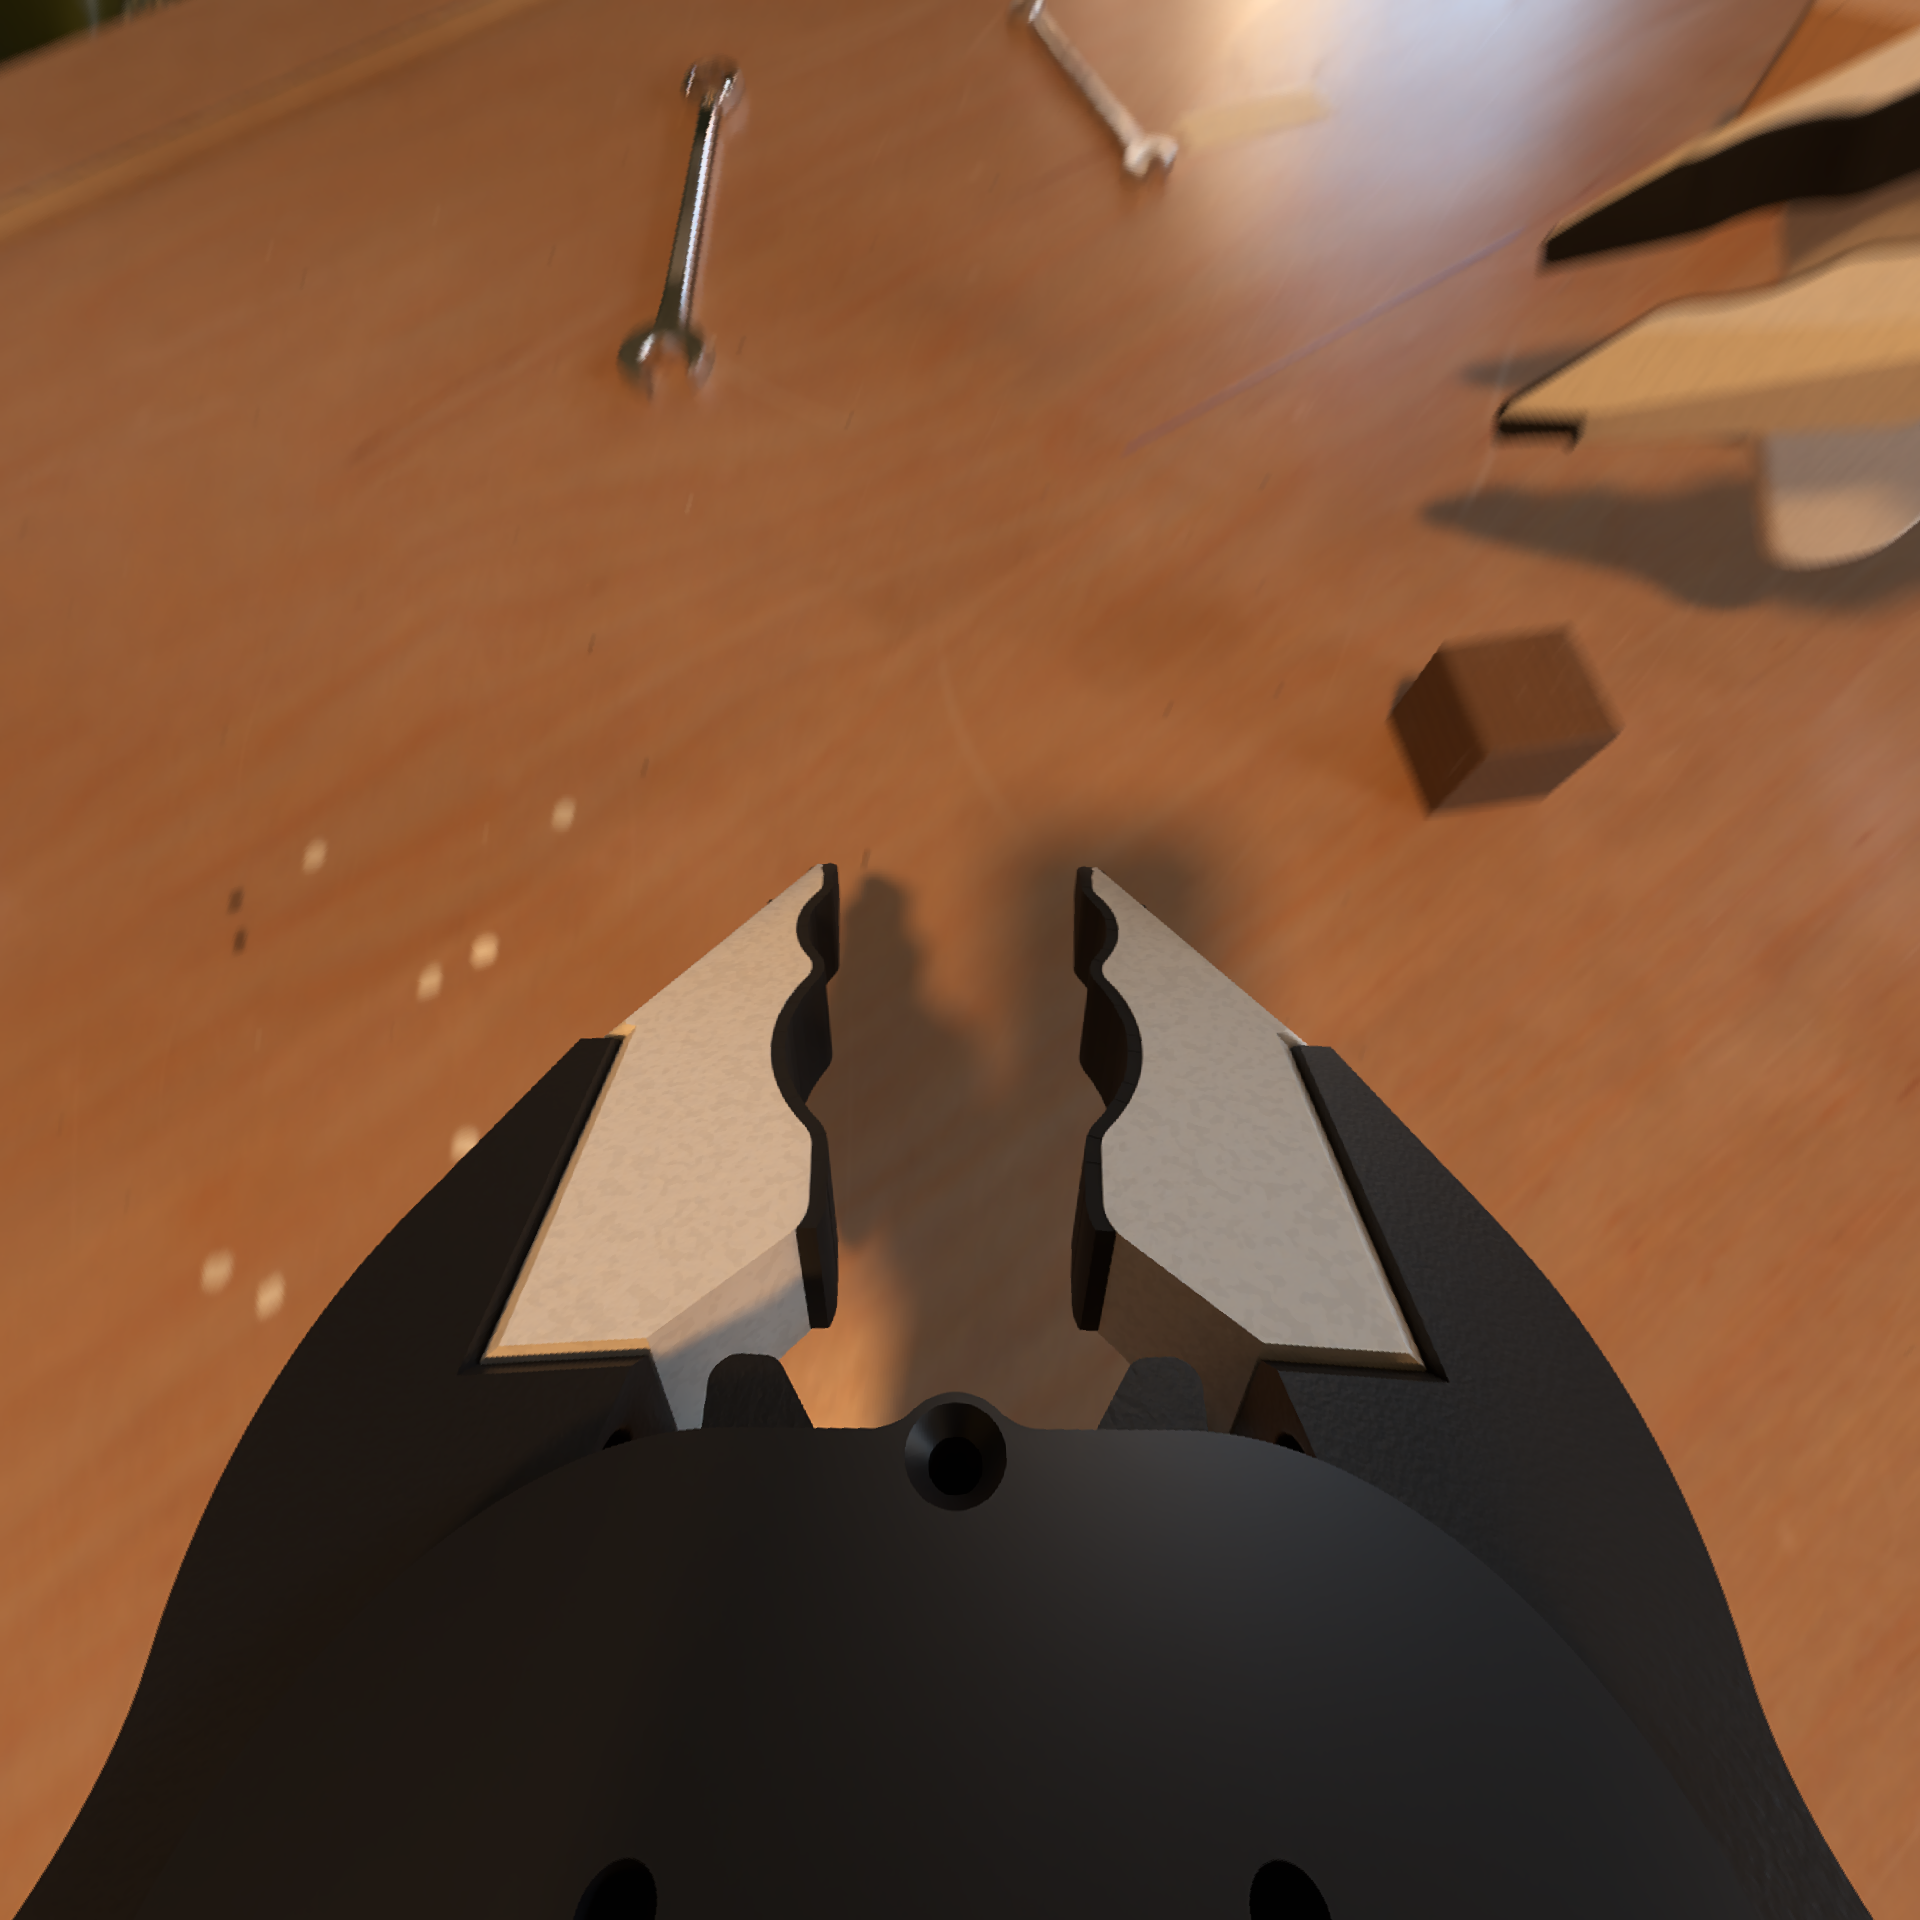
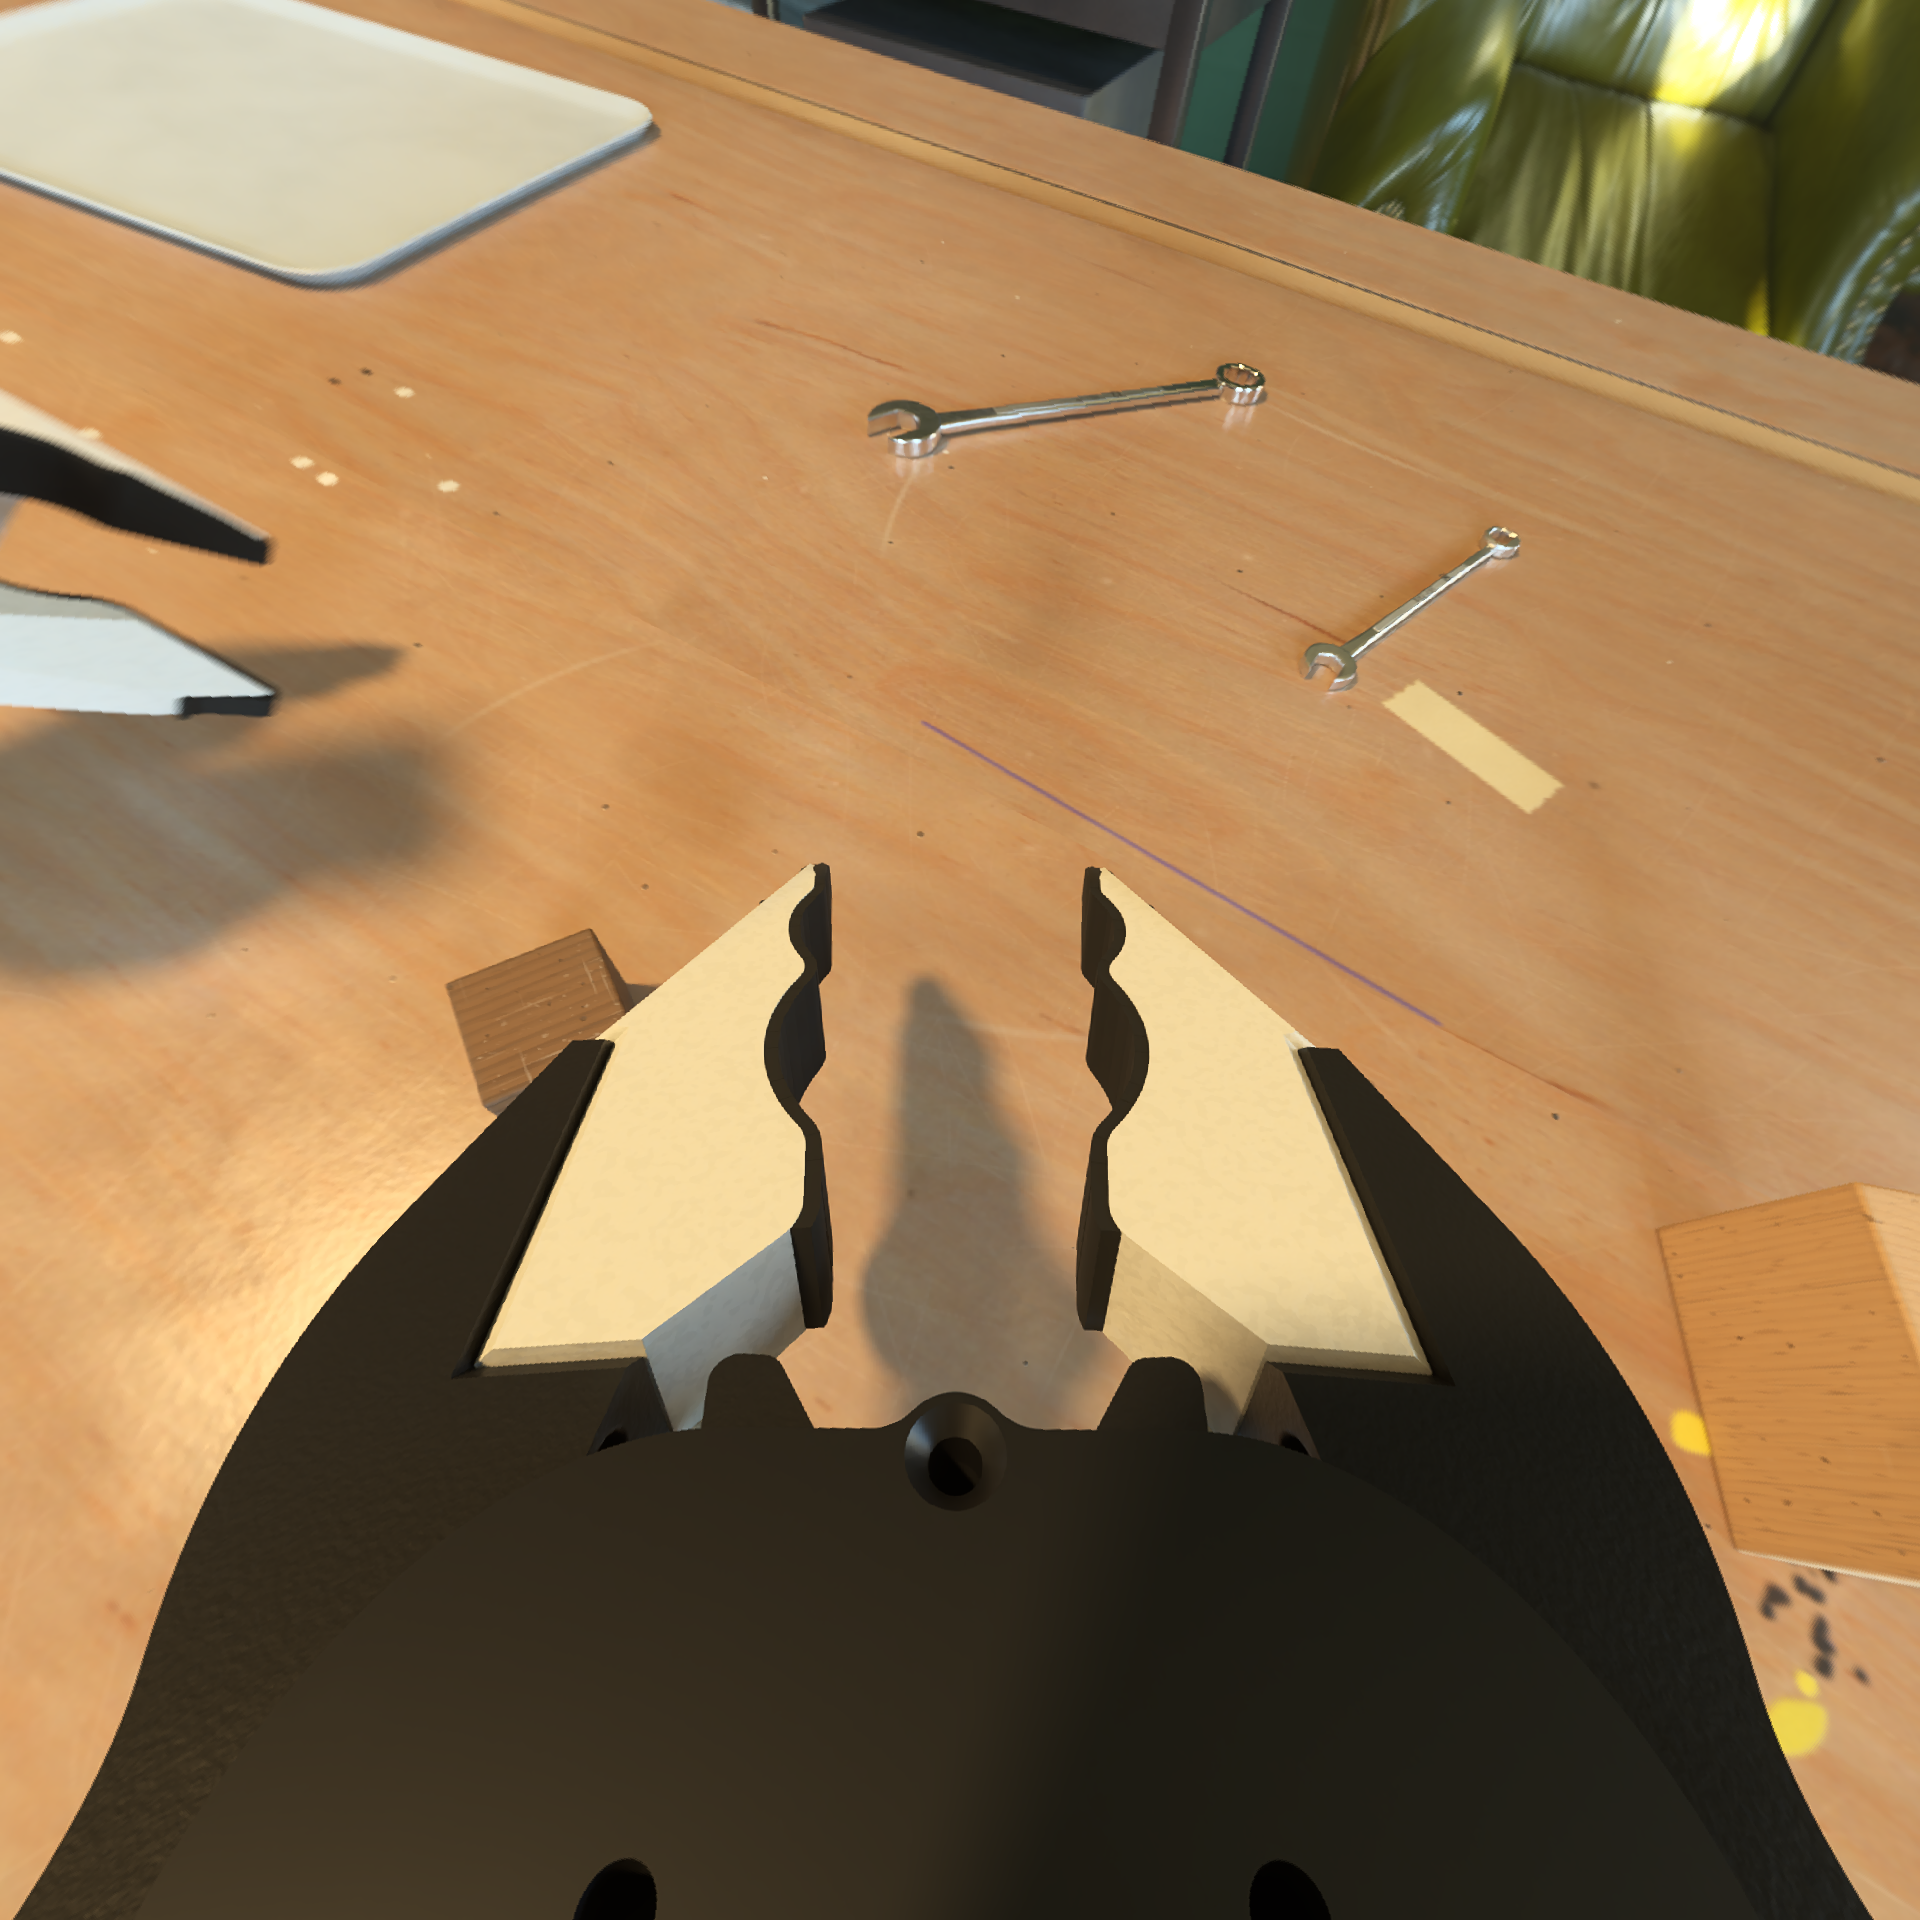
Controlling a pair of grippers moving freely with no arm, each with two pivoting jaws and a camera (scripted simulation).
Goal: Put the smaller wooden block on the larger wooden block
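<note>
Overhead, the right gripper (image 2: 956, 883) tilts down toward the wooden table (image 2: 727, 644) with its jaws spread and nothing between them; the smaller wooden block (image 2: 530, 1013) sits on the table just left of its left finger, partly hidden behind it, and the larger wooden block (image 2: 1797, 1382) lies well apart at the right edge. Likewise the left gripper (image 1: 956, 883) hovers angled over bare tabletop, jaws parted and empty, with the small block ahead to its right. Farther off lie two wrenches (image 2: 1070, 405) and a pale tray (image 2: 312, 145).
</note>
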